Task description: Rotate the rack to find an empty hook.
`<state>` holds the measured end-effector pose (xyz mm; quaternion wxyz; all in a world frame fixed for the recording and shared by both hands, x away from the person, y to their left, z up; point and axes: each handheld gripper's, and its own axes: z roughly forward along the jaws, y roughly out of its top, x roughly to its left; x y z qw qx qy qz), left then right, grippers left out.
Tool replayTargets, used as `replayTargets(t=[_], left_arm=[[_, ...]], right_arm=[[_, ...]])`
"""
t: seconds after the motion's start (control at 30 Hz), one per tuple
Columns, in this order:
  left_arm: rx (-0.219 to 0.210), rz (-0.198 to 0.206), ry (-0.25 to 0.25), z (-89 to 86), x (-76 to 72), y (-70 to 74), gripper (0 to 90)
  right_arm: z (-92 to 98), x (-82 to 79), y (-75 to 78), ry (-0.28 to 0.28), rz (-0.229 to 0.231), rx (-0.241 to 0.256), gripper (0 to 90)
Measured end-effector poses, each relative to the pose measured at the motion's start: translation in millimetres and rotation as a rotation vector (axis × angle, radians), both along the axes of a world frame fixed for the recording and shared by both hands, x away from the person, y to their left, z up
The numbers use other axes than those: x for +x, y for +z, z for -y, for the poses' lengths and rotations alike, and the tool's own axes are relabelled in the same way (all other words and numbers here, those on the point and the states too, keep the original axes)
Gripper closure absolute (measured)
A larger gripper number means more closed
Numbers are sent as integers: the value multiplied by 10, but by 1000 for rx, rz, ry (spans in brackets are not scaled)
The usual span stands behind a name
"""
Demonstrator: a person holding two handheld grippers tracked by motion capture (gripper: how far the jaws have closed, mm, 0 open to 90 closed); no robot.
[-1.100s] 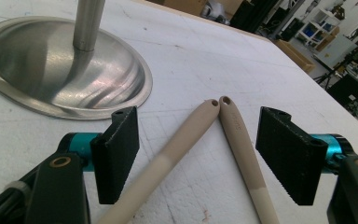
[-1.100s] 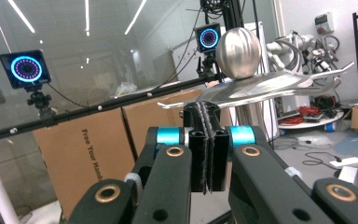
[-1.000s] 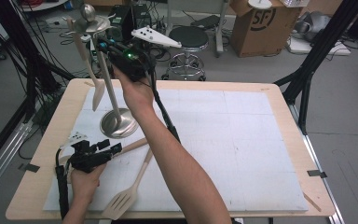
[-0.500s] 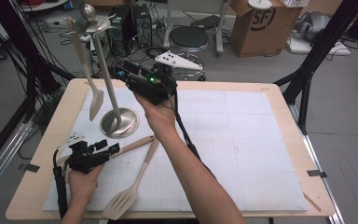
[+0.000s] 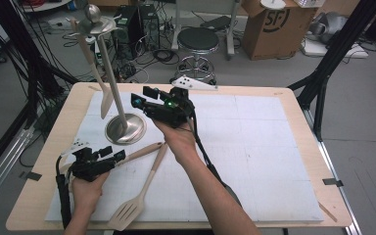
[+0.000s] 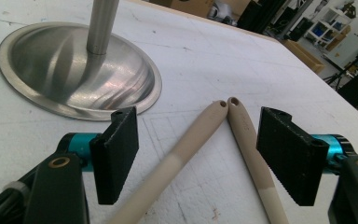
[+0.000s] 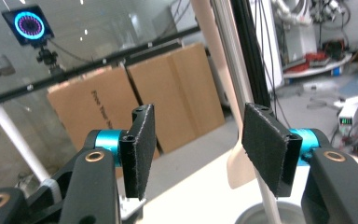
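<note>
Resting low at the near left of the table [image 5: 293, 147], the left gripper [image 5: 108, 157] lies in a person's hand with its jaws spread apart and nothing between them. In the left gripper view, two pale wooden handles run up between those open jaws, touching neither pad; their rounded tips meet just beyond the jaws. One handle belongs to a slotted wooden spatula [image 5: 136, 200], whose flat head lies near the front edge of the table. The other belongs to a second wooden utensil [image 5: 139, 152] angled toward the left hand.

Just past the handle tips sits the round steel base of a utensil stand [image 5: 125, 129], its thin pole rising to a domed top. A wooden spoon [image 5: 97, 73] hangs from that top, beside the pole, its bowl low and above the table.

Farther in, over the middle of the table, the right gripper [image 5: 144, 98] is held raised, pointing toward the stand. Its jaws stand apart and empty; in the right gripper view the hanging spoon shows beyond the gap.
</note>
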<state>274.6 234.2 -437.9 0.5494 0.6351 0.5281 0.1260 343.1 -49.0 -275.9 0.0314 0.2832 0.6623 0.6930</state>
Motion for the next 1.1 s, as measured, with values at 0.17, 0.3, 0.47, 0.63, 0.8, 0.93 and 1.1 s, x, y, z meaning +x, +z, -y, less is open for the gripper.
replayTargets(t=[0.17,0.3,0.47,0.63,0.8,0.93,1.1], left_arm=[[2,0,-1,8,1,0,301],[7,0,-3,11,-2,3,301],[6,-3,-2,19,-6,2,301],[10,-3,1,12,-3,1,301],[11,0,3,8,-7,2,301],[15,-2,6,-1,-2,-5,301],[14,1,16,0,6,-3,302]], right_arm=[[58,-64,-146,13,-37,-33,450],[87,-111,-256,25,-61,-14,437],[127,-130,-380,31,-96,12,433],[161,-160,-478,35,-116,19,437],[164,-203,-582,48,-155,20,427],[150,-259,-740,56,-195,10,427],[154,-313,-949,50,-254,4,429]])
